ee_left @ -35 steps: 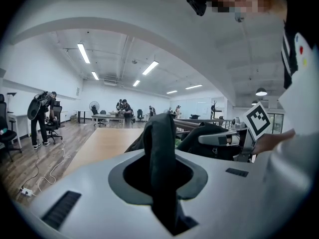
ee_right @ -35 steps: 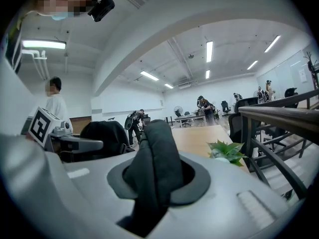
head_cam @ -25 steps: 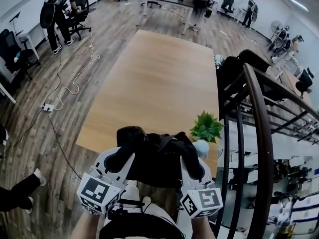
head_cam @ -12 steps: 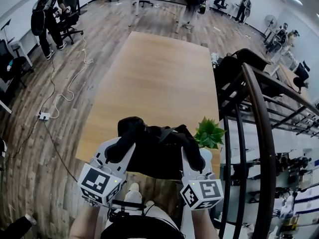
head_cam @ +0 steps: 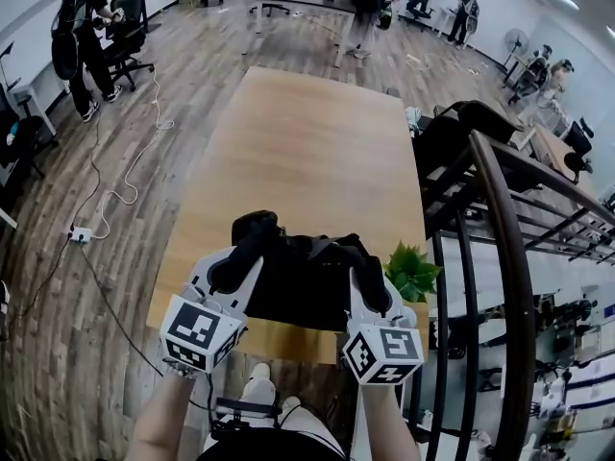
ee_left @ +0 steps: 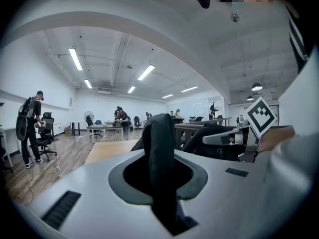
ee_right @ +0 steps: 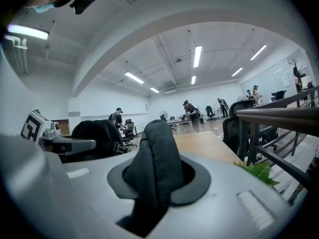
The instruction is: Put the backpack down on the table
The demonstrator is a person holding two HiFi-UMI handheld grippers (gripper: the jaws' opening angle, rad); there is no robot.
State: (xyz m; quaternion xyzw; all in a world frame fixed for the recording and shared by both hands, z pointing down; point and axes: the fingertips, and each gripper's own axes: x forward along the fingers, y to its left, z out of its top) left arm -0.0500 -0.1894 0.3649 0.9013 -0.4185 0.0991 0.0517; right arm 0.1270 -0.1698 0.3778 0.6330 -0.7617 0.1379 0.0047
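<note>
Green potted plant (head_cam: 411, 272), dark curved railing (head_cam: 502, 219) at right, white power strip (head_cam: 78, 234) on wood floor (head_cam: 58, 344), office chair (head_cam: 130, 29) at rear

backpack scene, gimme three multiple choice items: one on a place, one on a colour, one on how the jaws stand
1. In the head view, the plant sits where by the backpack? A. on its left; B. on top; C. on its right.
2. The backpack is: A. black; B. red; C. blue.
3. The jaws of the left gripper and right gripper are: A. both open, empty; B. each shut on a backpack strap; C. only the left shut.
Answers: C, its leaves show at the backpack's right edge; A, dark all over; B, each gripper view shows a strap pinched.
</note>
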